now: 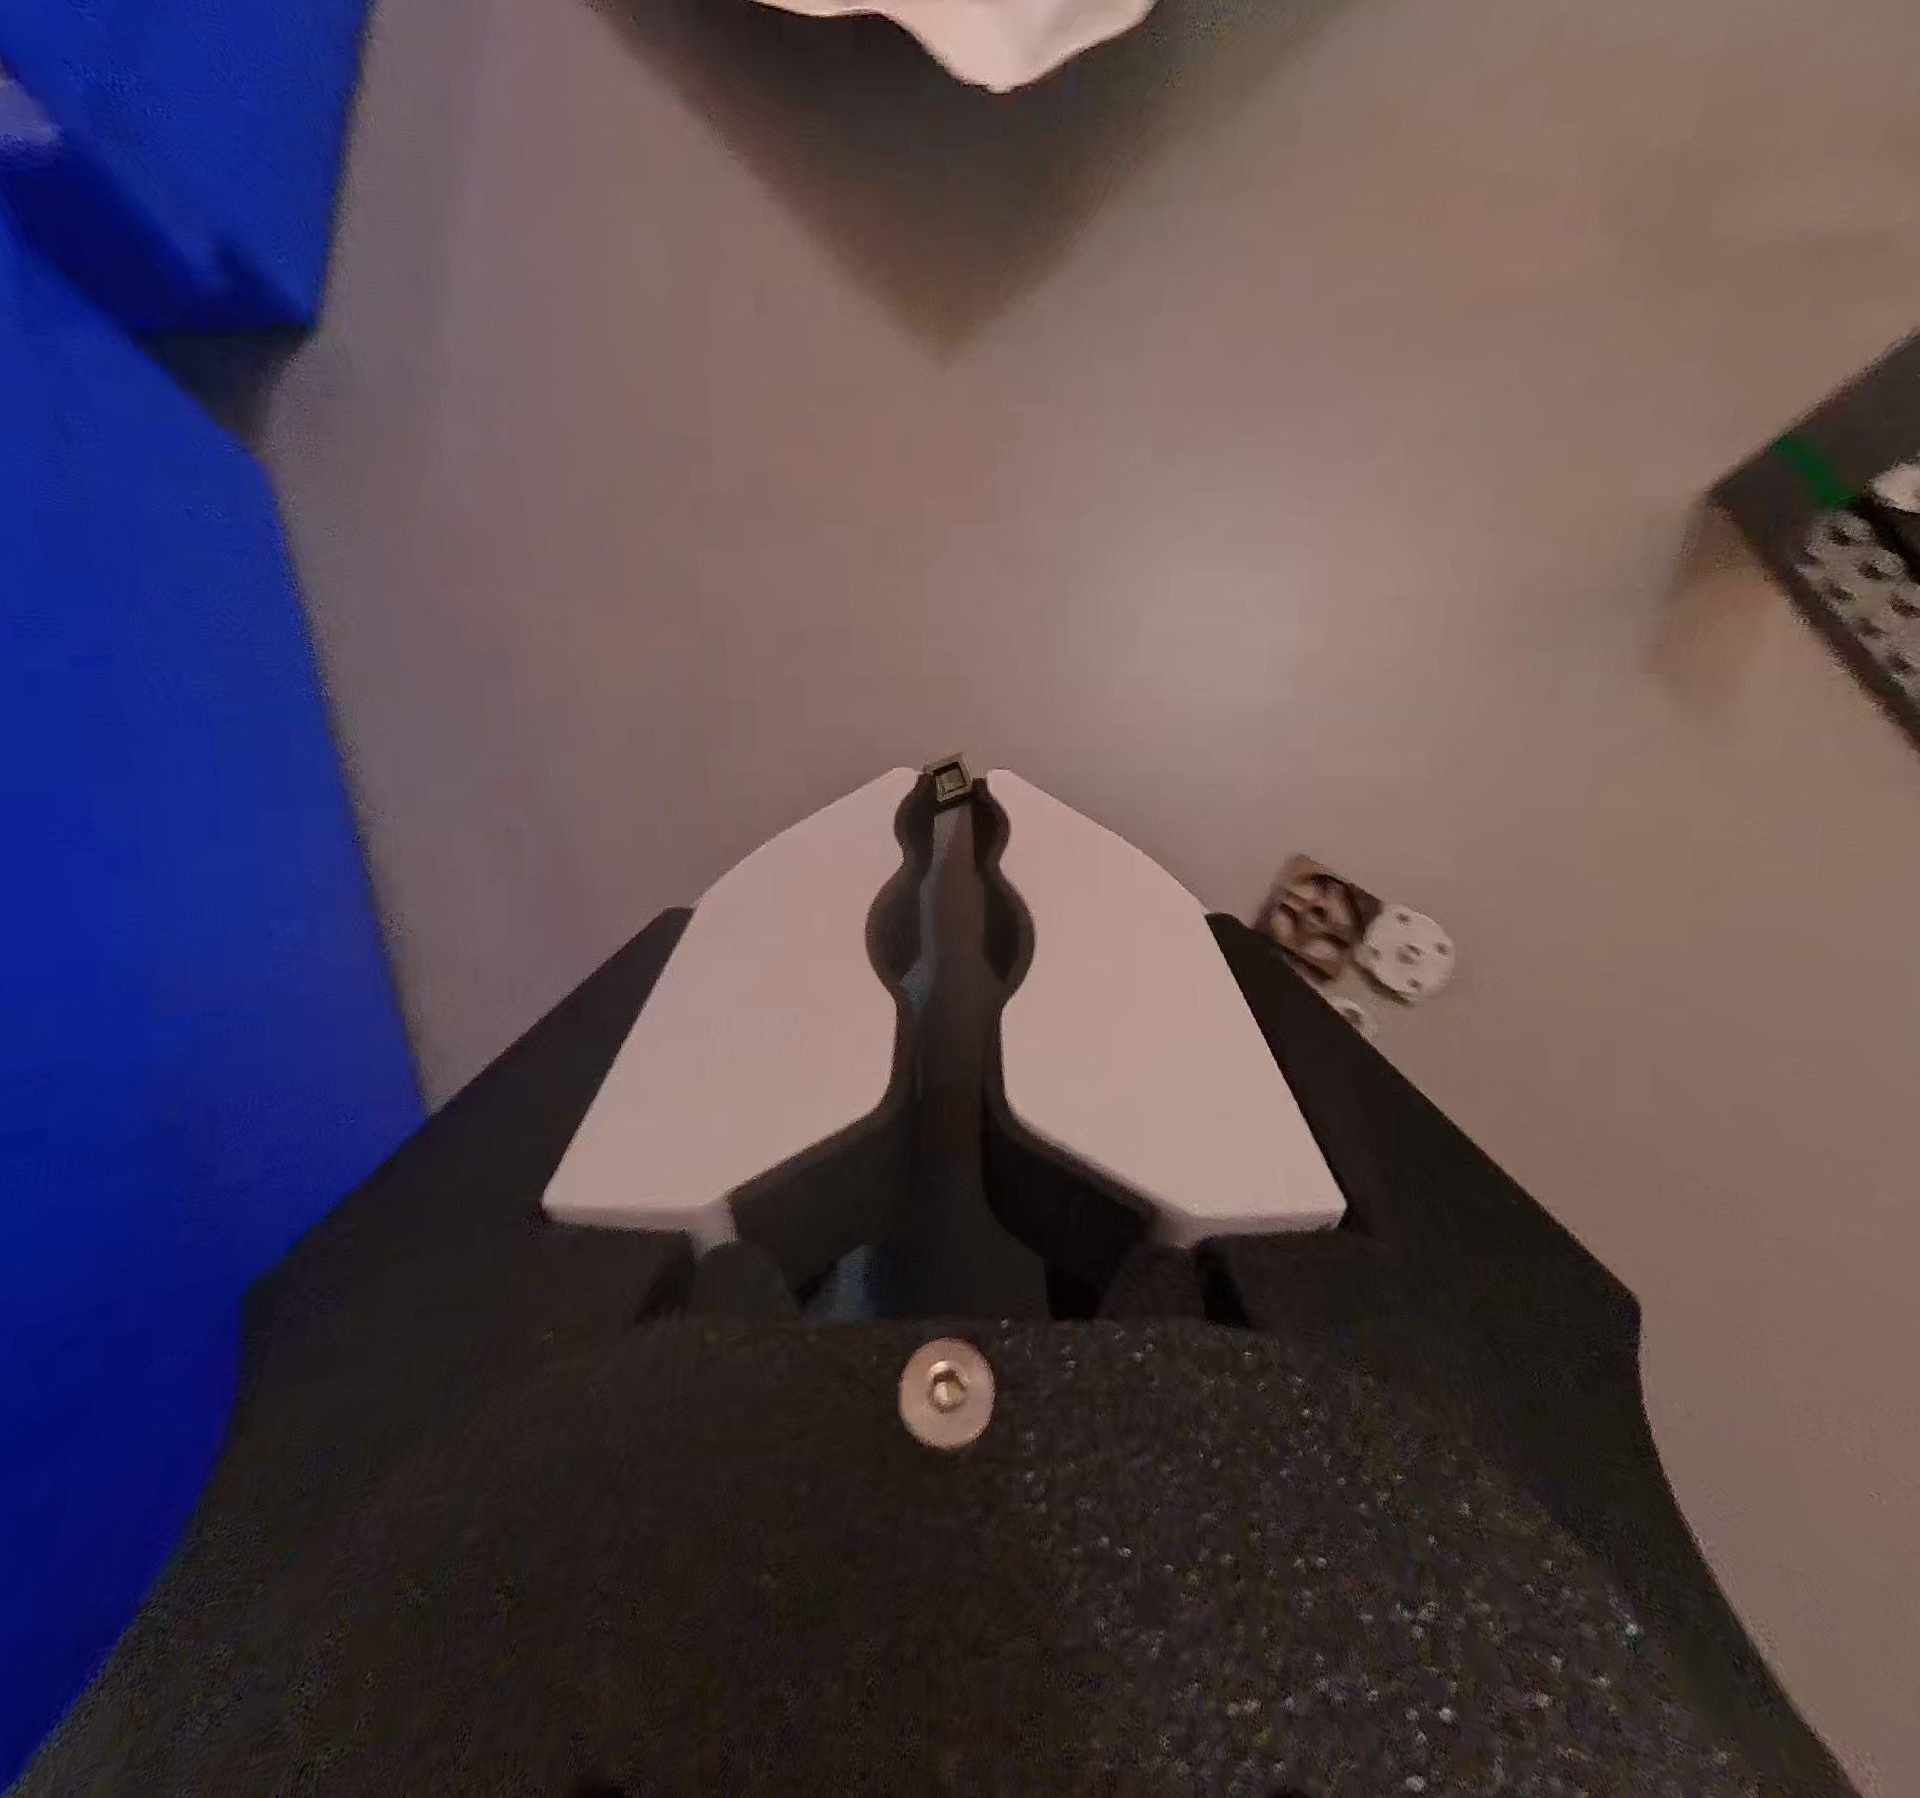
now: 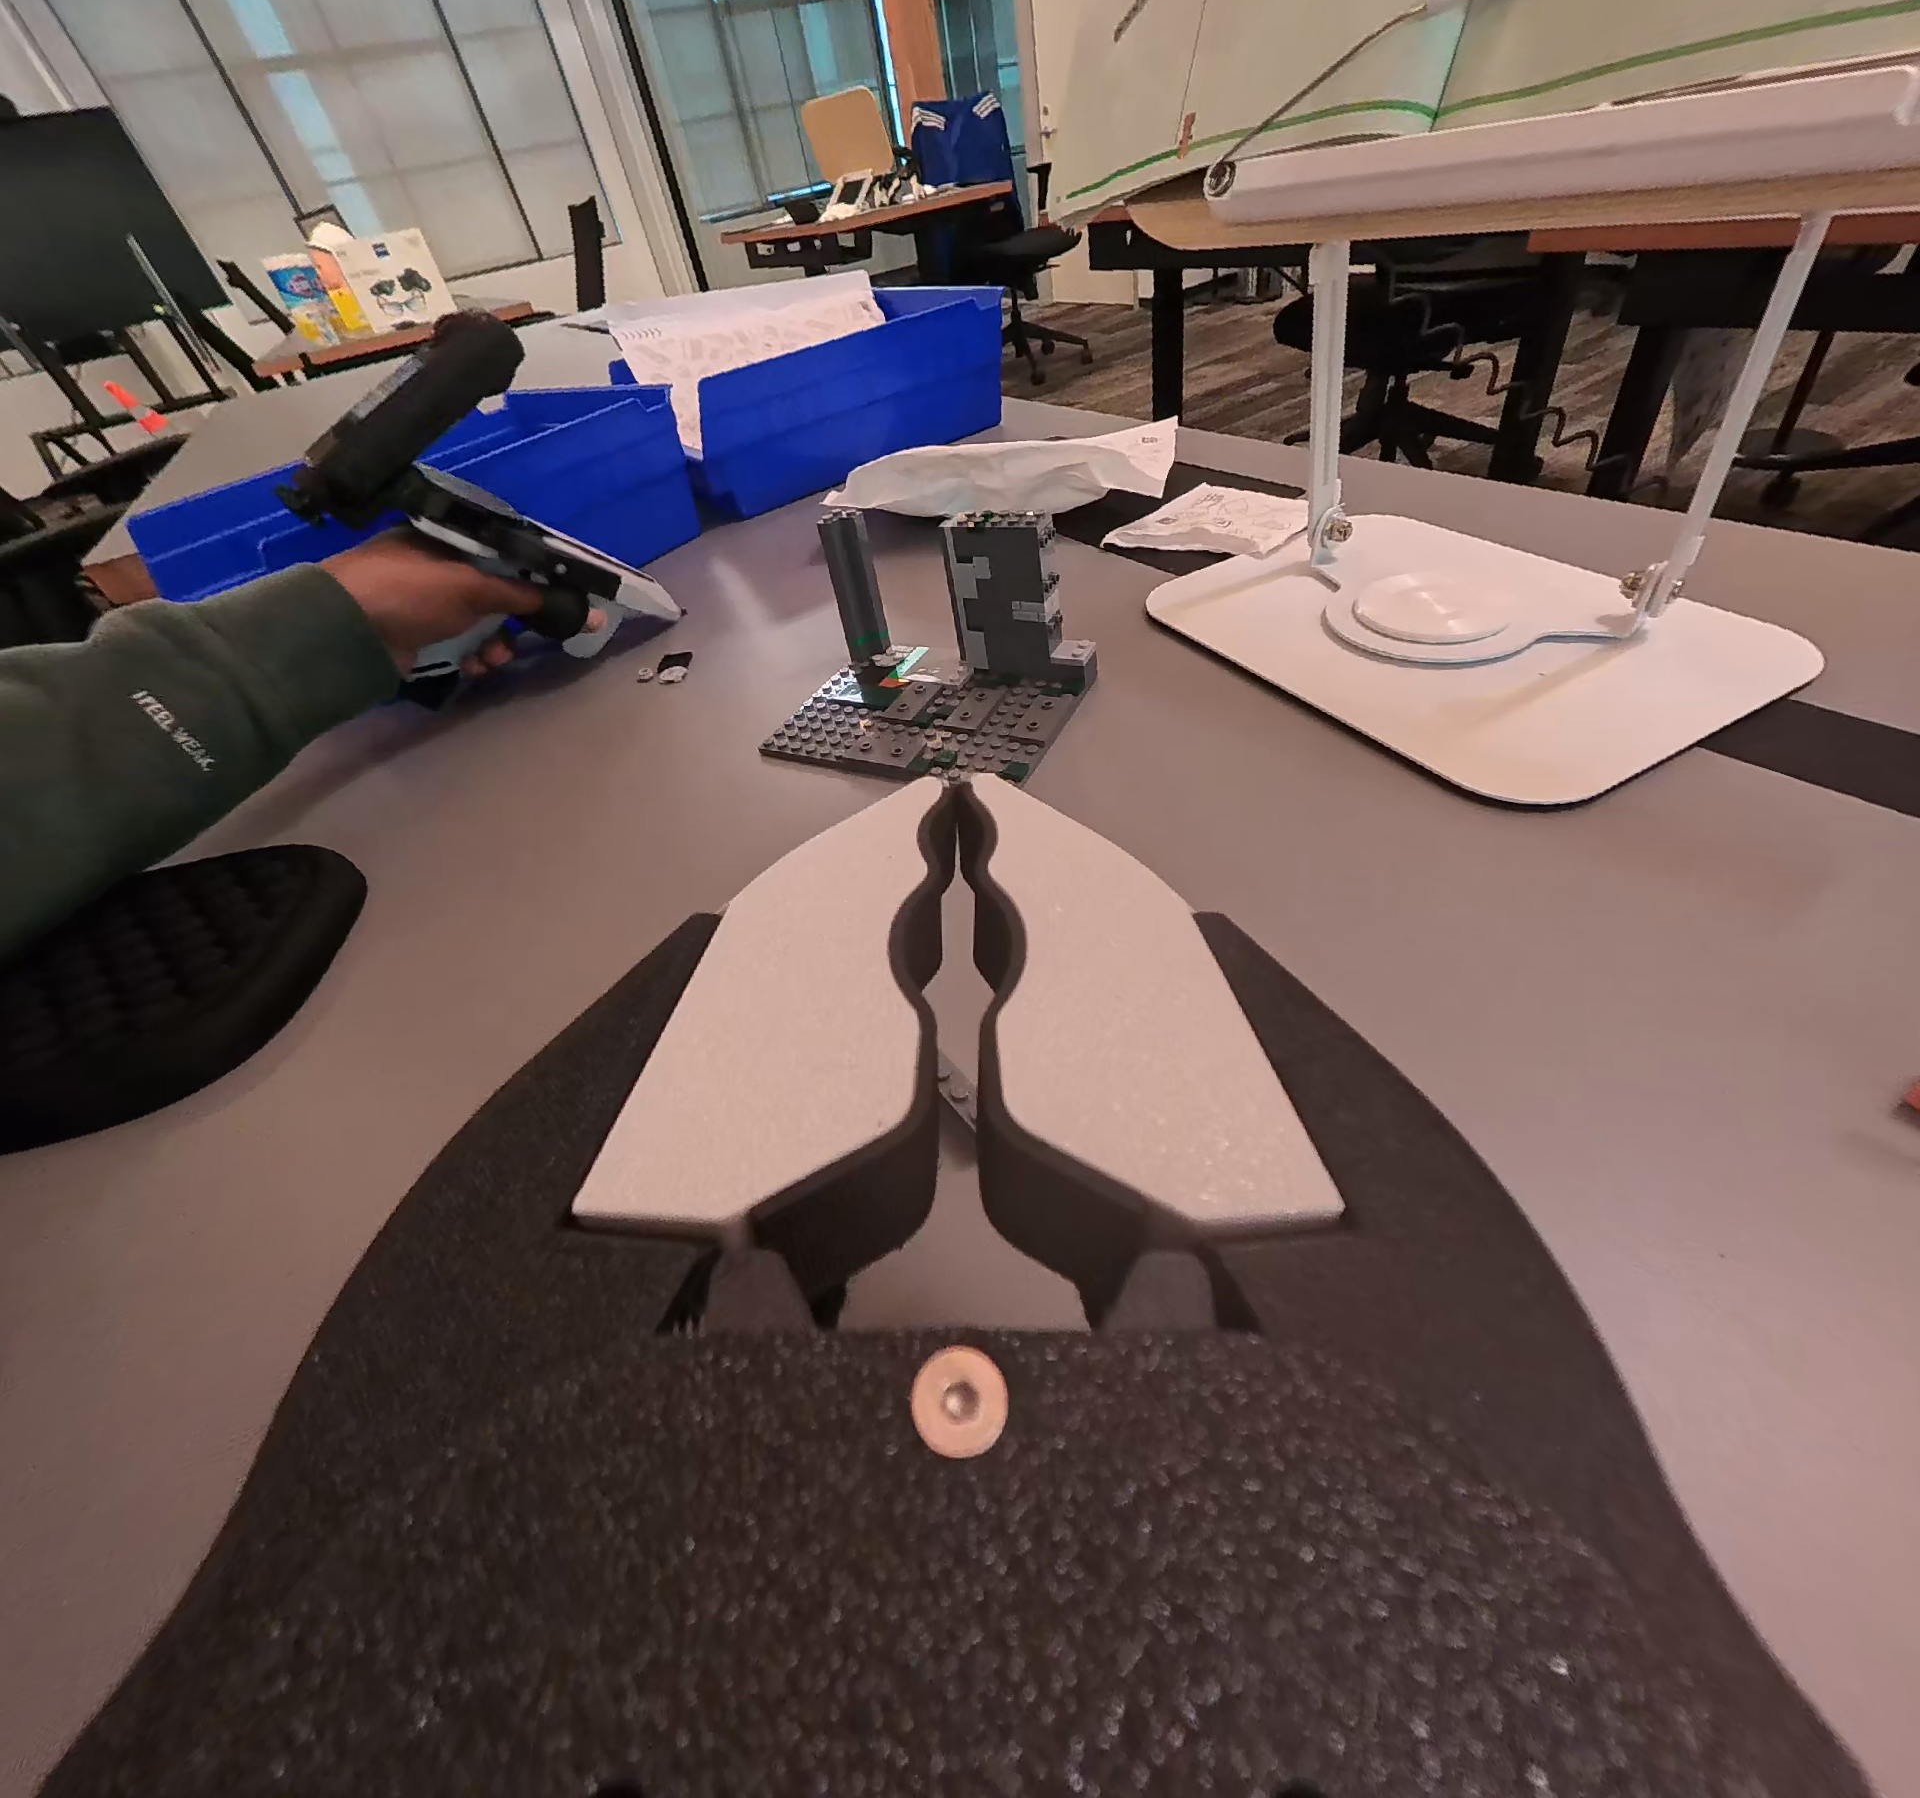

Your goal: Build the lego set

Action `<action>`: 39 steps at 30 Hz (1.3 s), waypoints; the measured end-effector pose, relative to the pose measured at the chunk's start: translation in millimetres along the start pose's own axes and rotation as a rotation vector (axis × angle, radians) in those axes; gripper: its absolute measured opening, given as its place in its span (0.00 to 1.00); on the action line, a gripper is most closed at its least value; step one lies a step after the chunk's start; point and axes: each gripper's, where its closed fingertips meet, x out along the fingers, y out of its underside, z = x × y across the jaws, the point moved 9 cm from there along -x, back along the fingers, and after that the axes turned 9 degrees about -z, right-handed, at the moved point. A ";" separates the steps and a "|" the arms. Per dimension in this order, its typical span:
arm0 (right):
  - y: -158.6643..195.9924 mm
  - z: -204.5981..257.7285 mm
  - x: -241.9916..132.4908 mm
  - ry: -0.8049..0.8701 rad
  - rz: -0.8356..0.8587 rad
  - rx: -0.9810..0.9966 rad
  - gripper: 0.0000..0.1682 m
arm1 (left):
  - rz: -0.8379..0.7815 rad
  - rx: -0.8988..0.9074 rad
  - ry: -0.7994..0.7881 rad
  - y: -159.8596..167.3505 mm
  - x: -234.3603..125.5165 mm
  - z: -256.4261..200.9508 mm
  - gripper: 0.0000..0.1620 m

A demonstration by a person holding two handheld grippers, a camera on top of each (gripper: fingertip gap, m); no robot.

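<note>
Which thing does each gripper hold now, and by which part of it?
The left gripper pinches a tiny dark lego piece by its sides, at the fingertips. The right gripper is shut and holds nothing.

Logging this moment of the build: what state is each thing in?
left hand-held gripper: shut on a small dark piece
right hand-held gripper: shut, tips at the baseplate edge
lego build: partly built, two towers upright
blue bins: open, papers inside
paper bag: crumpled, lying flat

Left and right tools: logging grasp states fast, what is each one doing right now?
Left tool: closed on a small dark lego piece.
Right tool: closed on the lego baseplate, at its near edge.
</note>
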 end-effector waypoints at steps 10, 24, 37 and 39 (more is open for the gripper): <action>1.9 -2.3 0.2 0.003 0.007 0.004 0.00 | -0.062 0.132 0.285 -0.3 -13.7 -41.4 0.04; 2.7 -1.8 0.7 0.003 0.016 -0.006 0.00 | -0.020 0.318 0.343 -17.8 15.6 -69.9 0.10; 3.5 0.2 1.6 -0.006 0.021 -0.011 0.00 | -0.029 0.280 0.337 -7.9 -2.3 -58.1 0.18; 3.5 0.4 1.5 -0.001 0.024 -0.022 0.00 | -0.006 0.340 0.358 -6.8 -0.2 -66.1 0.22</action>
